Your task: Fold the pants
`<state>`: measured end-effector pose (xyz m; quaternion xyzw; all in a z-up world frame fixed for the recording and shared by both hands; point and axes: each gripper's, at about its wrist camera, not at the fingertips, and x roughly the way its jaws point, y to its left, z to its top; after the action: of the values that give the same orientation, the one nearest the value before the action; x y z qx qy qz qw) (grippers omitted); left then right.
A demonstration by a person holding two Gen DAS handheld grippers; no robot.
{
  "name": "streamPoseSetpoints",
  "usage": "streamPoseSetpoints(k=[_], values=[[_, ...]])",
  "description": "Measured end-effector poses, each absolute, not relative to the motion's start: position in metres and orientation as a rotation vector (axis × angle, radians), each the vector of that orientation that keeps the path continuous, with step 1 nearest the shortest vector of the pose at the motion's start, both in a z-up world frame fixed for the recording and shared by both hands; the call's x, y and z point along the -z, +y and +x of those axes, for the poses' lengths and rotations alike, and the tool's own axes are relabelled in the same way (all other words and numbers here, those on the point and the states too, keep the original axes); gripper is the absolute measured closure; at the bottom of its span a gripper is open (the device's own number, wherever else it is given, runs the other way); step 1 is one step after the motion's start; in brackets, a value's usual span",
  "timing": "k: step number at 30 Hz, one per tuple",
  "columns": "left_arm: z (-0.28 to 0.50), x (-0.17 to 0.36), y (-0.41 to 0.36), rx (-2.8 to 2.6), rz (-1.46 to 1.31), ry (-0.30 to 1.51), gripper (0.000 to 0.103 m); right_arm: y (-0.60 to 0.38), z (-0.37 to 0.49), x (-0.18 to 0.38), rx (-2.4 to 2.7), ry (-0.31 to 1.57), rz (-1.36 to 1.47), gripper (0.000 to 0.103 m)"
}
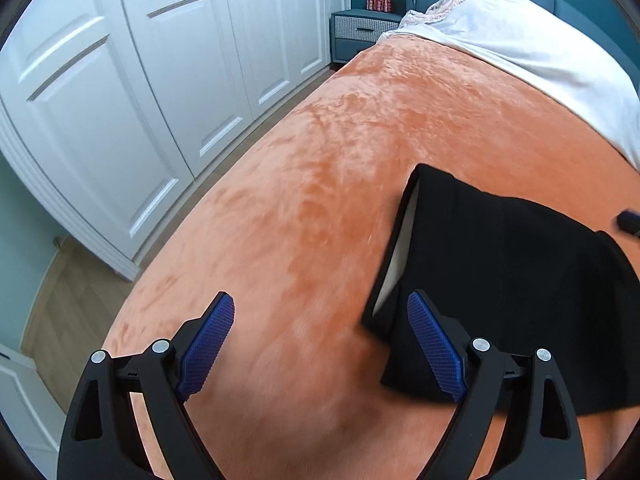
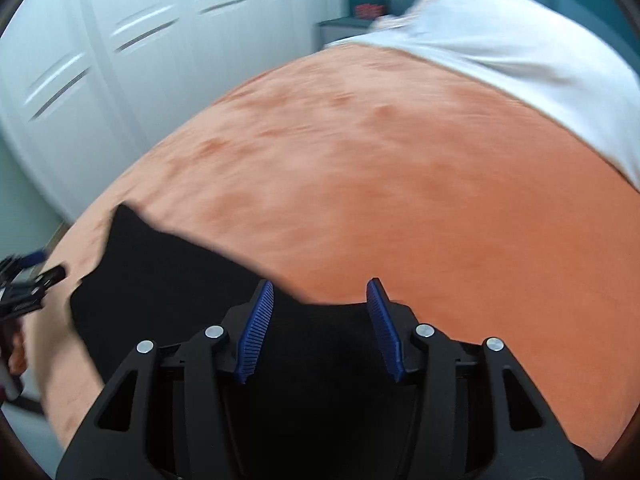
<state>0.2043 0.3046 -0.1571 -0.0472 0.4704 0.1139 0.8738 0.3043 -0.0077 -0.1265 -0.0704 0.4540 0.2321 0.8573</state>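
Note:
Black pants (image 1: 520,280) lie folded on the orange blanket (image 1: 320,140), with a pale inner lining showing at their left edge. My left gripper (image 1: 320,296) is open wide just above the blanket, its right finger (image 1: 434,344) over the pants' near left corner and nothing between the pads. In the right wrist view the pants (image 2: 160,300) spread from the left to under my right gripper (image 2: 320,284), which hovers open over their far edge without pinching cloth. The left gripper (image 2: 32,280) shows at that view's left edge, blurred.
The orange blanket (image 2: 400,180) covers the bed. White bedding (image 1: 540,60) lies at the head end. White wardrobe doors (image 1: 140,100) run along the left, across a strip of wooden floor (image 1: 68,312). A blue nightstand (image 1: 360,32) stands in the far corner.

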Motion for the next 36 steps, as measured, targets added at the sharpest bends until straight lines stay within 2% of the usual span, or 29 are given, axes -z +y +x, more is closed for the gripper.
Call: streamPoseSetpoints(k=[2, 3, 6, 9, 13, 15, 18, 22, 24, 27, 32, 36], values=[[0.199, 0.154, 0.303, -0.228, -0.088, 0.979, 0.017, 0.028, 0.306, 0.148, -0.532, 1.007, -0.211, 0.059], [0.194, 0.152, 0.301, -0.221, -0.081, 0.978, 0.017, 0.049, 0.311, 0.167, -0.542, 1.039, -0.248, 0.064], [0.18, 0.148, 0.298, -0.233, -0.046, 0.961, 0.017, 0.087, 0.337, 0.203, -0.464, 1.064, -0.306, 0.063], [0.173, 0.146, 0.306, -0.247, -0.022, 0.966, 0.017, 0.091, 0.35, 0.179, -0.398, 1.002, -0.217, 0.064], [0.161, 0.143, 0.324, -0.247, -0.057, 0.962, 0.017, 0.108, 0.305, 0.141, -0.525, 0.917, -0.183, 0.064], [0.157, 0.142, 0.331, -0.241, -0.093, 0.959, 0.017, 0.134, 0.29, 0.152, -0.602, 0.967, -0.225, 0.065], [0.153, 0.143, 0.333, -0.224, -0.143, 0.964, 0.017, 0.181, 0.302, 0.194, -0.555, 1.018, -0.331, 0.061], [0.154, 0.138, 0.325, -0.194, -0.121, 0.975, 0.017, 0.205, 0.323, 0.191, -0.448, 0.991, -0.304, 0.061], [0.155, 0.133, 0.321, -0.179, -0.114, 0.971, 0.017, 0.193, 0.324, 0.176, -0.461, 1.002, -0.186, 0.061], [0.16, 0.126, 0.31, -0.135, -0.116, 0.953, 0.017, 0.149, 0.288, 0.145, -0.51, 0.911, -0.015, 0.063], [0.191, 0.126, 0.267, -0.091, -0.064, 0.968, 0.017, 0.008, 0.251, 0.15, -0.289, 0.908, 0.134, 0.064], [0.222, 0.149, 0.238, -0.129, -0.025, 1.021, 0.016, -0.088, 0.262, 0.159, -0.117, 0.944, 0.213, 0.085]])
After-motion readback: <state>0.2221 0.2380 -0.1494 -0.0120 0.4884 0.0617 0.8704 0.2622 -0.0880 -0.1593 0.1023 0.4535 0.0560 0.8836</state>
